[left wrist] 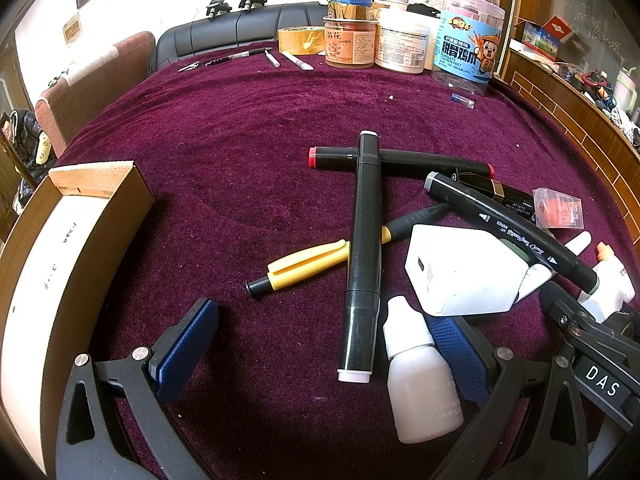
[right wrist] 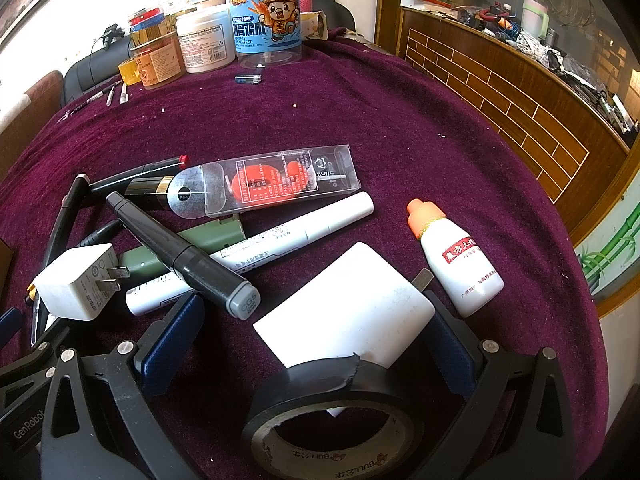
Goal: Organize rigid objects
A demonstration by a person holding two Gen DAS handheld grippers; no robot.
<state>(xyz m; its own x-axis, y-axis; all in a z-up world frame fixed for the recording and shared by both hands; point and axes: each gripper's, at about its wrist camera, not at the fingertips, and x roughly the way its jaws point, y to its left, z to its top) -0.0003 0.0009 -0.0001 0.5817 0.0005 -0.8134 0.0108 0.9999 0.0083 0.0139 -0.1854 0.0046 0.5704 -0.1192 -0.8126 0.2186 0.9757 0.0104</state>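
A pile of rigid items lies on the purple cloth (left wrist: 248, 128). My left gripper (left wrist: 320, 352) is open; the lower end of a long black marker (left wrist: 362, 248) and a white dropper bottle (left wrist: 420, 376) lie between its blue pads, the bottle against the right pad. A yellow pen (left wrist: 308, 264) lies under that marker, and a white charger (left wrist: 460, 276) beside it. My right gripper (right wrist: 310, 348) is open around a white adapter block (right wrist: 352, 304) and a black tape roll (right wrist: 332, 420). An orange-capped bottle (right wrist: 460, 264) lies just right of it.
An open cardboard box (left wrist: 80, 216) stands at the left. A clear pack with an orange item (right wrist: 276, 182), a white marker (right wrist: 280, 236), a grey-capped marker (right wrist: 184, 256) and a small charger (right wrist: 76, 284) crowd the pile. Jars (left wrist: 468, 40) and small tools line the far edge.
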